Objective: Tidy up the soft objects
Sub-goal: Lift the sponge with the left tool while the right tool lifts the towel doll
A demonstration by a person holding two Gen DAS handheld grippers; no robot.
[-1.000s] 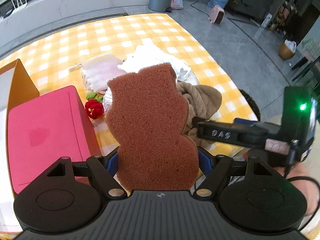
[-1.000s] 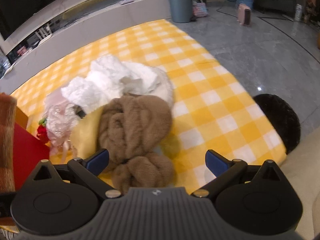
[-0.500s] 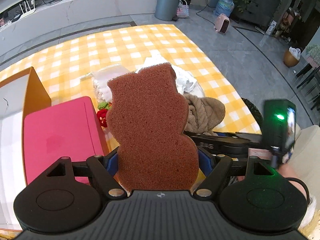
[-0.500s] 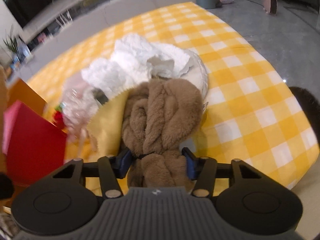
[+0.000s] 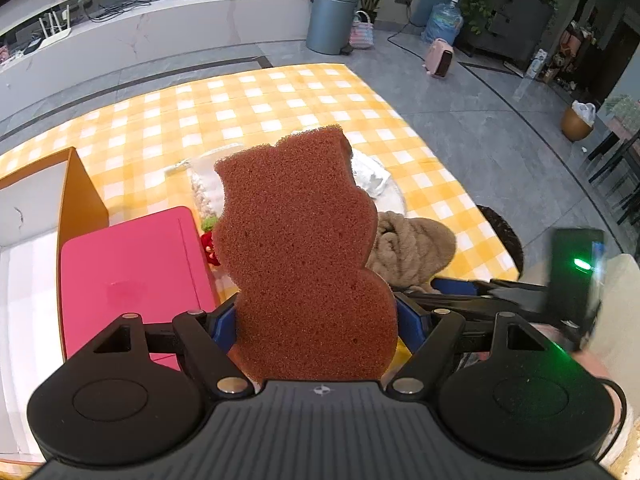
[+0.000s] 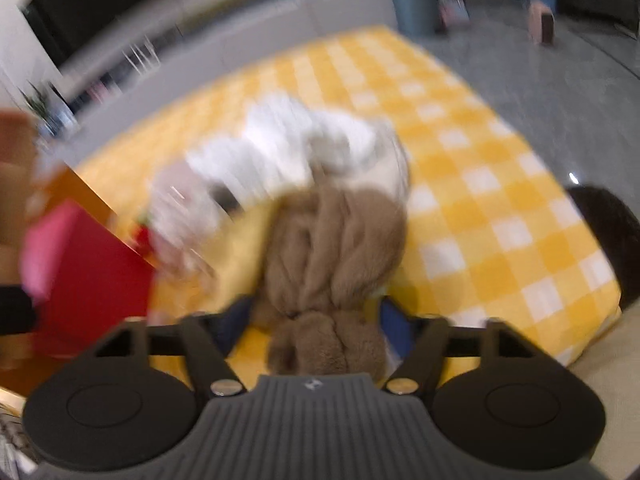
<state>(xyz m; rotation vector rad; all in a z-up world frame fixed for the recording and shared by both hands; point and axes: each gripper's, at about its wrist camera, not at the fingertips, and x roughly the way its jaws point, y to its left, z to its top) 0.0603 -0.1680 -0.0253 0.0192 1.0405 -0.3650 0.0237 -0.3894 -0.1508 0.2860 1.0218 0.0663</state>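
A brown bear-shaped sponge [image 5: 296,240] stands upright in my left gripper [image 5: 316,316], whose pads press its lower sides. Behind it a brown fuzzy cloth [image 5: 412,248] lies bunched on the checked tablecloth [image 5: 280,100]. In the blurred right wrist view the same fuzzy cloth [image 6: 332,240] runs between the jaws of my right gripper [image 6: 316,316]. Those jaws are opening, and a strip of yellow shows between each pad and the cloth. The right gripper's black body [image 5: 576,280] reaches in from the right edge of the left wrist view.
A pink box [image 5: 132,276] sits beside an orange-walled box [image 5: 80,192] at the left. White cloths [image 6: 304,140], a clear bag [image 5: 204,196] and a small red knitted piece [image 5: 208,244] lie behind the sponge. A dark round stool [image 5: 500,236] stands off the table's right corner.
My right gripper went from wide open to closed around the brown fuzzy cloth, then spread again. The left gripper kept the sponge and tilted up slightly.
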